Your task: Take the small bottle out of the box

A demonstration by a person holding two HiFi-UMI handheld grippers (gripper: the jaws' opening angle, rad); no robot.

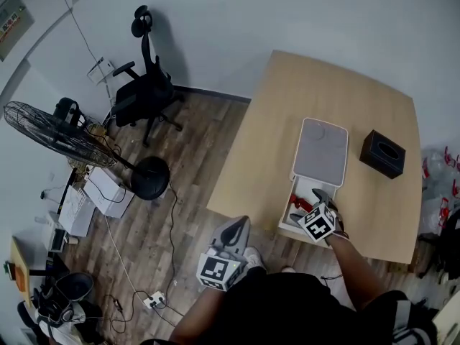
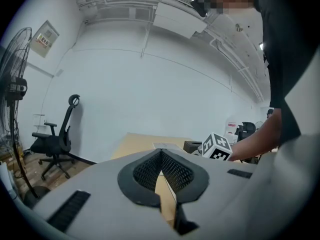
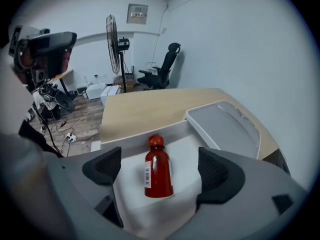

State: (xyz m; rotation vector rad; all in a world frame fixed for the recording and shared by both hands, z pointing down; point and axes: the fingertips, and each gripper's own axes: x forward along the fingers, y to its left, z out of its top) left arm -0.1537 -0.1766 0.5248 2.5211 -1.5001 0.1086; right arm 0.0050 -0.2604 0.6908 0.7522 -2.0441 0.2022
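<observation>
Red bottle (image 3: 159,170) is lying on its side in the open white box (image 3: 142,136) on the wooden surface (image 3: 145,109).
Right gripper (image 3: 161,168) is hovering over it, fingers (image 3: 215,171) standing wide apart on either side, not touching it; left gripper (image 2: 161,170) is hanging off the surface, fingers closed together on nothing.

— Where's the right gripper (image 1: 316,198)?
— Over the box (image 1: 287,213), forearm (image 1: 353,264) stretched out to it, jaws wide apart, pressing on nothing.
— And the left gripper (image 1: 236,228)?
— Left of the box, close to the body, jaws closed together, empty.
</observation>
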